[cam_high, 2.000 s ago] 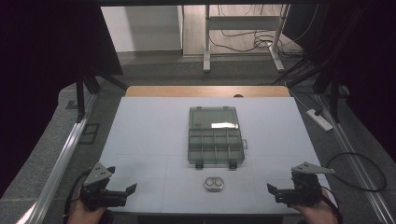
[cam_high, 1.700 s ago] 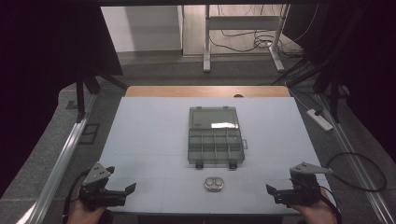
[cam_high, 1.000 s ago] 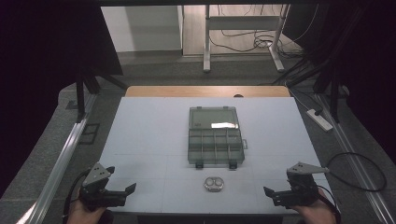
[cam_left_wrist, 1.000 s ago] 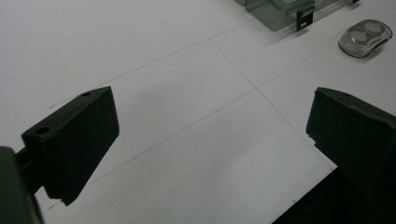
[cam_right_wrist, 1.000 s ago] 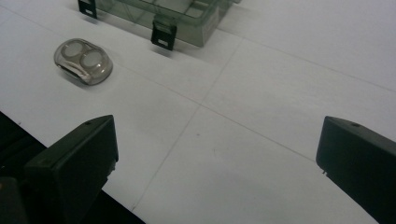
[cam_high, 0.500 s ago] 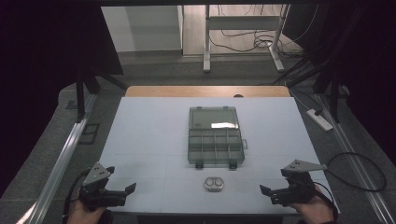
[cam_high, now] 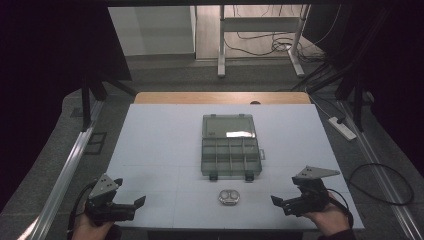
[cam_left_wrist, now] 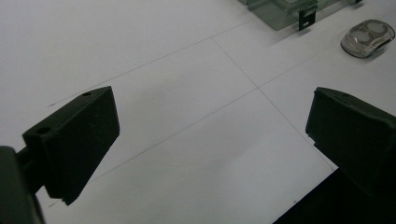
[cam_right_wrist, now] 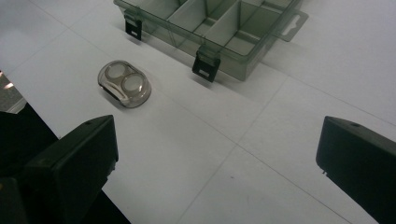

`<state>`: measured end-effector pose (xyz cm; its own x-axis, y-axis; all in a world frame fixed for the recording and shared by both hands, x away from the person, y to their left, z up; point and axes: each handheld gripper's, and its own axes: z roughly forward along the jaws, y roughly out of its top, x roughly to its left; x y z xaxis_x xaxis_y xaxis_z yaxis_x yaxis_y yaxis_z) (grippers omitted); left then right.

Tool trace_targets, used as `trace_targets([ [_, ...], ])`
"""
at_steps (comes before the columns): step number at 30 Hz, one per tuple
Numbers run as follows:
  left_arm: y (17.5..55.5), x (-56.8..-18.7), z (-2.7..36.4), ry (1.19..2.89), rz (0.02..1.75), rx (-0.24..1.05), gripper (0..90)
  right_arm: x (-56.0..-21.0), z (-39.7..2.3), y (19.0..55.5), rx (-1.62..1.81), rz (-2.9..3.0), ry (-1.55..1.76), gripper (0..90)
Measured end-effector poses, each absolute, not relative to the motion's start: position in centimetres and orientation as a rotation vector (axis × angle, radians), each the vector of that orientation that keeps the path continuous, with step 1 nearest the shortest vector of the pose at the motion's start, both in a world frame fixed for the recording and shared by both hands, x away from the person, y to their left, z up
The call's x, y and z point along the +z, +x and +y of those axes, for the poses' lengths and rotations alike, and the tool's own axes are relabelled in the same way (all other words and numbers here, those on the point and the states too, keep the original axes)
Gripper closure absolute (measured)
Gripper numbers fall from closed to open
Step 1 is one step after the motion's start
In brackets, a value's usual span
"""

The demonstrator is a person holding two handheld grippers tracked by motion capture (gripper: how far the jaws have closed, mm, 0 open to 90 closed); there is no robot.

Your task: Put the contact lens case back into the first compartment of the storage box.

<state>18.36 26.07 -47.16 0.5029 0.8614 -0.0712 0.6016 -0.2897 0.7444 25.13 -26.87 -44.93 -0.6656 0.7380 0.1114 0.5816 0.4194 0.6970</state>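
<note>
A clear grey compartment box (cam_high: 231, 146) lies open at the middle of the white table (cam_high: 160, 145), its lid folded back and two black latches facing me. A small oval clear case (cam_high: 229, 196) with two round wells rests on the table in front of it. The same oval case (cam_right_wrist: 124, 83) and compartment box (cam_right_wrist: 219, 28) lie ahead of my open right gripper (cam_high: 283, 204), which hovers at the table's front right with nothing between its jaws. My left gripper (cam_high: 131, 206) is open at the front left, far from the oval case (cam_left_wrist: 368, 38).
A power strip (cam_high: 342, 127) lies on the floor past the table's right edge, with cables trailing nearby. A metal rail (cam_high: 65, 175) runs along the left side. A desk frame (cam_high: 260, 40) stands beyond the far edge.
My right gripper has drifted left and slightly forward, toward the oval case. The left gripper has stayed put.
</note>
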Motion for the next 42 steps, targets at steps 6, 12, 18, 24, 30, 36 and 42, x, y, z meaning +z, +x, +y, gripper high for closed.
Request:
trace_targets([
  [6,18.4,-47.2,26.1,2.010,1.198,0.449,2.8,-45.0,-26.3,25.4,1.094,2.474,1.153,0.0],
  [12,18.4,-47.2,26.0,2.011,1.199,0.451,2.8,-45.0,-25.4,25.9,1.100,2.498,1.123,0.0],
  [18,18.4,-47.2,26.0,2.012,1.198,0.453,2.8,-45.0,-24.6,26.2,1.104,2.518,1.098,0.0],
  [24,18.3,-47.2,26.0,2.013,1.198,0.453,2.8,-45.0,-23.5,26.5,1.098,2.551,1.060,0.0],
  [30,18.4,-47.2,26.0,2.013,1.198,0.453,2.8,-45.3,-22.6,26.9,1.082,2.577,1.044,0.0],
  [36,18.4,-47.2,26.0,2.014,1.198,0.453,2.8,-45.6,-21.4,27.3,1.051,2.614,1.025,0.0],
  [42,18.4,-47.2,26.0,2.014,1.198,0.453,2.8,-45.8,-20.8,27.6,1.008,2.636,1.007,0.0],
])
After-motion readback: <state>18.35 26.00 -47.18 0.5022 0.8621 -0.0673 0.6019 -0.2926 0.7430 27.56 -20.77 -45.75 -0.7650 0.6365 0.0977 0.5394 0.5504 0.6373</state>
